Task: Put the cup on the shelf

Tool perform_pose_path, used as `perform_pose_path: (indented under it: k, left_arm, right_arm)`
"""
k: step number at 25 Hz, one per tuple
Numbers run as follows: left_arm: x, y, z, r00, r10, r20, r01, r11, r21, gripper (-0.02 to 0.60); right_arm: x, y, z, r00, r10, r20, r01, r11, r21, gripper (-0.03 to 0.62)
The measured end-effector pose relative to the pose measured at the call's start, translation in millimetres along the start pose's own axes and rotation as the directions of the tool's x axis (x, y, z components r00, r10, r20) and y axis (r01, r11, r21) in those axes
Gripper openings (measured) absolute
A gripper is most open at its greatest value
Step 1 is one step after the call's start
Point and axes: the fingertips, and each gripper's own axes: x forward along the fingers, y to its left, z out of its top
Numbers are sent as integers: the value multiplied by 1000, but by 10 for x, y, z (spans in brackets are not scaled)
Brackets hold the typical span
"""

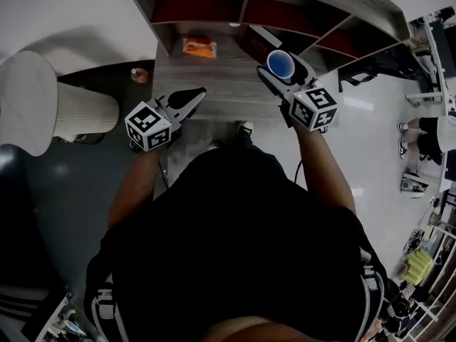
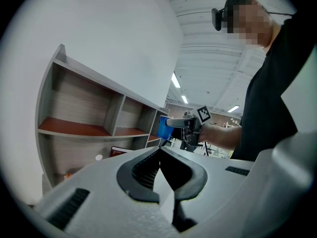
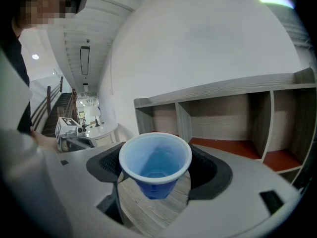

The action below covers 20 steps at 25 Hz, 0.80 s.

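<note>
A blue cup (image 1: 280, 64) (image 3: 155, 165) stands upright between the jaws of my right gripper (image 1: 279, 68) (image 3: 157, 168), which is shut on it, held over the grey wooden table (image 1: 206, 84) in front of the shelf (image 1: 299, 9) (image 3: 233, 113). The shelf is a grey wooden unit with red-floored compartments. From the left gripper view the cup (image 2: 164, 127) shows in the right gripper beside the shelf (image 2: 89, 118). My left gripper (image 1: 189, 100) (image 2: 159, 157) hangs at the table's left front, its jaw tips touching, nothing between them.
An orange packet (image 1: 199, 47) lies in the shelf's lower left compartment. A small orange object (image 1: 140, 75) rests on the floor left of the table. A white cylinder (image 1: 50, 105) stands at the far left. Another person's legs (image 1: 420, 137) show at right.
</note>
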Motion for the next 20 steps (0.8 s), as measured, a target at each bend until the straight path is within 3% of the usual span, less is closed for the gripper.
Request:
perform_pose_path:
  k: [20]
  left_arm:
    - [440,120,142,998,55,-24,-55,998,21,17]
  right_arm:
    - [141,-547,27,999,41,2,-41,999,7,380]
